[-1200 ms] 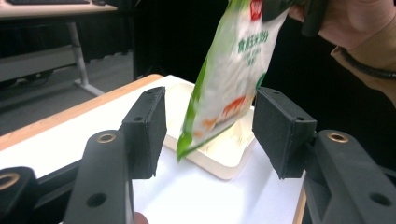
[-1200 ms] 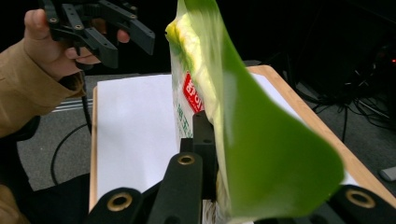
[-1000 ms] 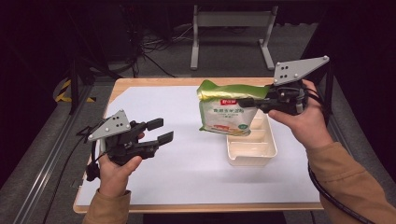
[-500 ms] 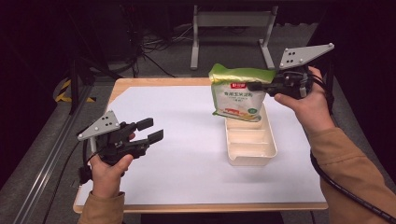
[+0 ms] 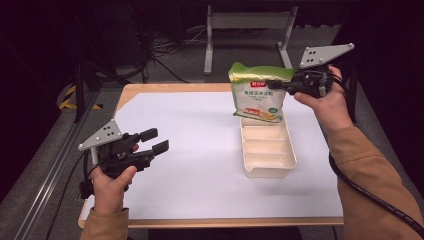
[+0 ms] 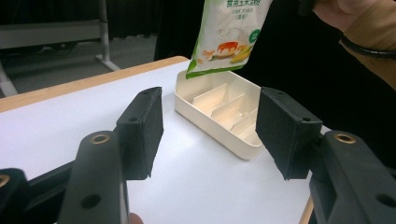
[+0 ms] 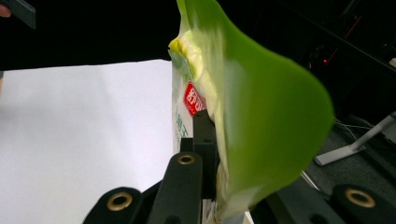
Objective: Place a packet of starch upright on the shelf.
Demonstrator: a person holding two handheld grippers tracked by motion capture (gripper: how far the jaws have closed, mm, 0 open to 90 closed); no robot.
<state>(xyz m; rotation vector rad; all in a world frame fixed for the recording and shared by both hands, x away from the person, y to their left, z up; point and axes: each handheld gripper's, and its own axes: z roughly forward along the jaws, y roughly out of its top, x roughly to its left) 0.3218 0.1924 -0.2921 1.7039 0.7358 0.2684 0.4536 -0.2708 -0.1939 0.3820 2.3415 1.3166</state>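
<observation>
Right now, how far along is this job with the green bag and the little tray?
Done: the right gripper has the green bag pinched near its top and lifted clear of the table. In hand: the bag hangs just above the far end of the cream divided tray, whose compartments look empty. Left: probably setting the bag somewhere. The left gripper waits open, holding nothing.

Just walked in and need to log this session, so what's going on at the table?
A person holds a gripper in each hand. The right gripper is shut on the top of a green and white food pouch, which hangs in the air above the far end of a cream divided tray. The left gripper is open, holds nothing, and sits above the white table, apart from the tray.
</observation>
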